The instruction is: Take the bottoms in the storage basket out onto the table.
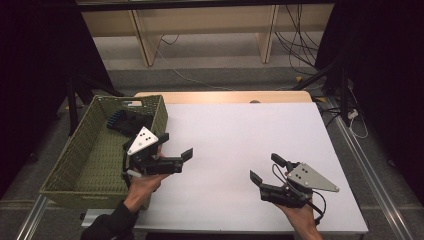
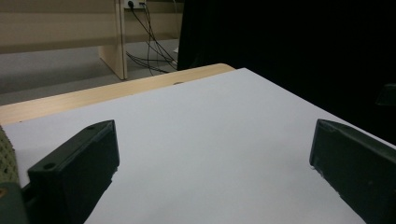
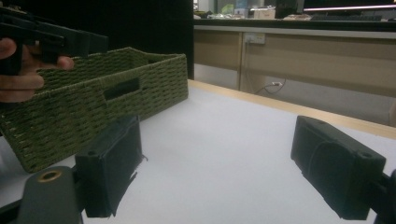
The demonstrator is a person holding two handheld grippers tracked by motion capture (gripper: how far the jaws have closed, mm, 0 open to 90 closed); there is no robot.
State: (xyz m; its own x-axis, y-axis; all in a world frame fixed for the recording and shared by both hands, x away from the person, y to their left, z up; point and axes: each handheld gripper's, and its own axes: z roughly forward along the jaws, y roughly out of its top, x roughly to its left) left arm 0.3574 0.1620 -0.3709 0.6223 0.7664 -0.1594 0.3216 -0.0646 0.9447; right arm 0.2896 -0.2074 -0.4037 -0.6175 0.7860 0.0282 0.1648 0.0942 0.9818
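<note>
Fingers [image 1: 164, 136] of the left gripper [image 1: 176, 145] stood spread and released, with nothing between them, held above the white desk [image 1: 240, 135] just beside the near right wall of the green woven basket [image 1: 85, 165]. In the left gripper view the two fingers [image 2: 79, 163] rose wide apart over bare desk surface, the basket's weave just showing at the left edge. Fingers [image 1: 278, 159] of the right gripper [image 1: 266, 168] were likewise released and grasped nothing; that gripper hung over the near right part of the desk, well apart from the left one. Its own view showed both fingers [image 3: 112, 163] parted above the desk, with the basket [image 3: 98, 107] beyond them and the person's left hand [image 3: 21, 70] at the upper left, in front of the basket. A dark object with blue parts [image 1: 125, 121] lay inside the basket at its far end; what it was could not be told. Each gripper carried a grey three-cornered plate [image 1: 142, 140] on top.
</note>
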